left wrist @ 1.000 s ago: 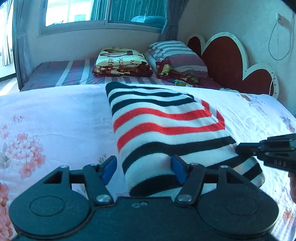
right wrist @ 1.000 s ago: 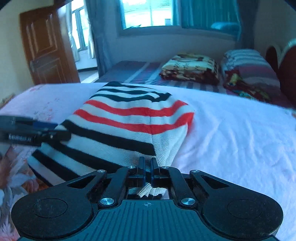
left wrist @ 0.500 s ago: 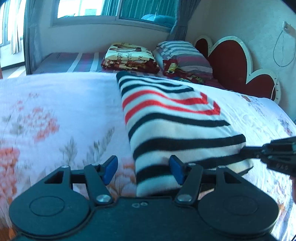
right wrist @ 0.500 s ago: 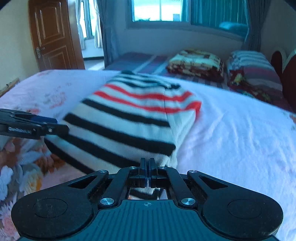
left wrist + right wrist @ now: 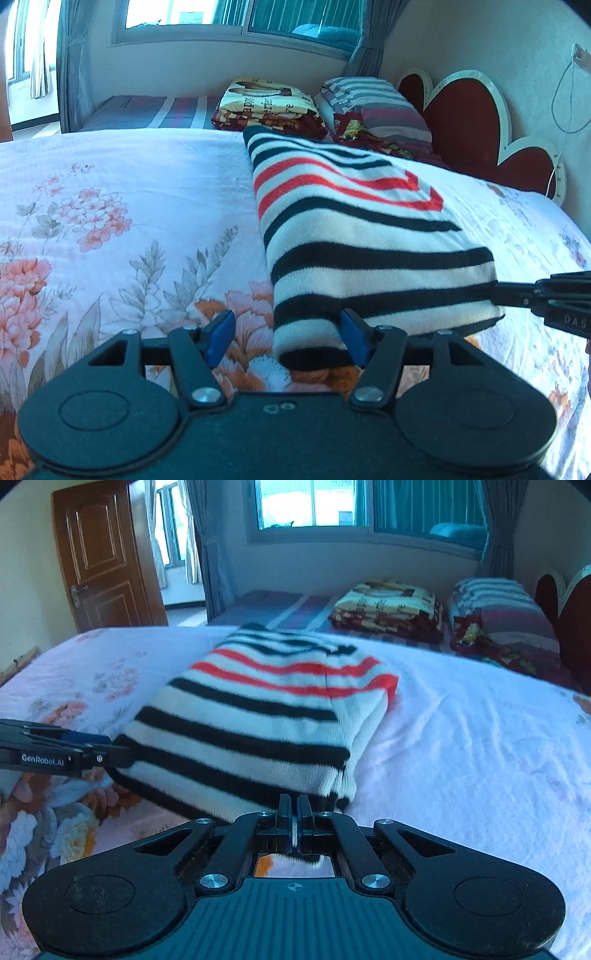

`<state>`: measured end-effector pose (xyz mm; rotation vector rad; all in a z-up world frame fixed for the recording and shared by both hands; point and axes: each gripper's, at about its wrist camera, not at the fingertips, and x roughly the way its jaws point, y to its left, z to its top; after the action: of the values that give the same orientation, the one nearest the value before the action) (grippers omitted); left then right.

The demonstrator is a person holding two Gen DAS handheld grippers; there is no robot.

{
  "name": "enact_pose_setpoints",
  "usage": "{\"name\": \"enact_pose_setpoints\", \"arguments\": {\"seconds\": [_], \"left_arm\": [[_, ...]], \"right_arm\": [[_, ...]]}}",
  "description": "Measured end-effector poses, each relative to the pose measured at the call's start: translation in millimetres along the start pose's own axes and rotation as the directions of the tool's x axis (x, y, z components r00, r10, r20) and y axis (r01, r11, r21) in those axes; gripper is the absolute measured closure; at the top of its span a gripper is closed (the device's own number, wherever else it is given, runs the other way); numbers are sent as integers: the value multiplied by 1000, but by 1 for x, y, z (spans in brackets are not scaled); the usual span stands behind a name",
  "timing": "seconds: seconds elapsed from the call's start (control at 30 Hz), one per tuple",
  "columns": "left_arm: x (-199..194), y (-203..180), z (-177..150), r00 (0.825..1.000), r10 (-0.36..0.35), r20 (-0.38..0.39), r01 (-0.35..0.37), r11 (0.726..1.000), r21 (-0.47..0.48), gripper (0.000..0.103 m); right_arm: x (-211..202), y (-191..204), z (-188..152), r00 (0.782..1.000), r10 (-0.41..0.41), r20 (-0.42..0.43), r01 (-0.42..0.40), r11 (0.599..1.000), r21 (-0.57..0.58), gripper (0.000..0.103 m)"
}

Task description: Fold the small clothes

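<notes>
1. A left gripper (image 5: 288, 338) is seen with its blue pads spread; the near-left corner of the folded garment lies between them, and only the right pad (image 5: 352, 334) touches the cloth. "GenRobot.AI" is printed on its side in the right wrist view.
2. A knitted striped sweater (image 5: 354, 236), folded into a long rectangle of white, black and red bands, is laid on the flowered bedspread (image 5: 110, 206), its long axis running from the near edge toward the far edge.
3. A right gripper (image 5: 294, 814) is pressed together on the sweater's near-right hem.

hidden: sweater (image 5: 258, 731) hem inside right gripper (image 5: 294, 808) | cut off: headboard (image 5: 569, 605)
</notes>
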<state>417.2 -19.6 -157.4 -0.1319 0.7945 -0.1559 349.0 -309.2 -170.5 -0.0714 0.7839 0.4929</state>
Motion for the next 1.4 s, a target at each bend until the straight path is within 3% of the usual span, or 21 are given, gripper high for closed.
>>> {"name": "enact_pose_setpoints", "arguments": {"seconds": [0.37, 0.47, 0.53, 0.63, 0.73, 0.83, 0.93, 0.97, 1.0, 1.07, 1.1, 1.13, 1.17, 1.2, 1.27, 1.3, 1.33, 1.37, 1.4], "left_arm": [[-11, 8, 1, 1000, -27, 3, 28, 999, -31, 40], [-28, 17, 5, 998, -43, 51, 46, 997, -60, 39], [-26, 22, 13, 997, -44, 66, 49, 996, -73, 39], [-11, 22, 28, 997, -42, 59, 47, 995, -85, 39], [17, 17, 32, 999, -16, -31, 14, 998, -60, 37], [18, 18, 33, 999, -32, -42, 30, 997, -64, 39], [7, 23, 40, 997, -79, 21, 80, 994, -77, 35], [7, 25, 43, 995, -92, 34, 95, 991, -96, 33], [10, 27, 46, 994, -102, 45, 106, 988, -111, 31], [14, 32, 52, 991, -117, 65, 124, 986, -112, 35], [13, 34, 54, 993, -85, 81, 94, 989, -114, 56], [13, 36, 58, 994, -58, 93, 69, 990, -124, 97], [11, 42, 60, 992, -57, 112, 73, 987, -144, 103], [7, 51, 62, 987, -70, 143, 95, 980, -174, 102], [9, 68, 65, 979, -146, 142, 177, 954, -244, 103], [12, 73, 67, 973, -187, 134, 216, 942, -256, 88], [16, 73, 68, 972, -206, 116, 230, 939, -256, 48], [20, 72, 69, 974, -199, 108, 221, 940, -261, 23], [23, 71, 69, 972, -202, 117, 227, 937, -266, 7]], "right_arm": [[3, -14, -1, 1000, 21, -16, -19, 995, 101, 103], [-22, -22, 5, 996, 30, 79, -45, 982, 185, 103], [-26, -23, 15, 991, 4, 132, -28, 983, 181, 103], [-9, -24, 33, 991, -18, 134, -8, 982, 188, 103], [24, -26, 35, 999, -32, 3, 31, 982, 184, 103], [12, -27, 40, 1000, -24, 16, 21, 986, 167, 103], [-7, -41, 43, 997, -13, 82, -6, 974, 226, 103], [-7, -50, 42, 996, 8, 88, -32, 961, 274, 97], [-5, -59, 43, 996, 22, 91, -52, 941, 333, 65], [-5, -75, 41, 993, 8, 116, -56, 907, 416, 23], [-8, -79, 40, 990, 3, 144, -66, 901, 429, 24], [-9, -83, 41, 989, 17, 150, -82, 895, 438, 24], [-10, -86, 41, 988, 33, 150, -98, 888, 450, 24], [-11, -89, 41, 987, 46, 153, -113, 879, 464, 24], [-11, -98, 41, 984, 79, 158, -148, 855, 497, 24], [-8, -104, 41, 982, 99, 161, -170, 838, 518, 24], [-6, -109, 40, 979, 116, 166, -188, 820, 541, 24], [-3, -114, 40, 977, 134, 167, -206, 802, 561, 24], [0, -118, 39, 973, 159, 168, -228, 783, 579, 24]]}}
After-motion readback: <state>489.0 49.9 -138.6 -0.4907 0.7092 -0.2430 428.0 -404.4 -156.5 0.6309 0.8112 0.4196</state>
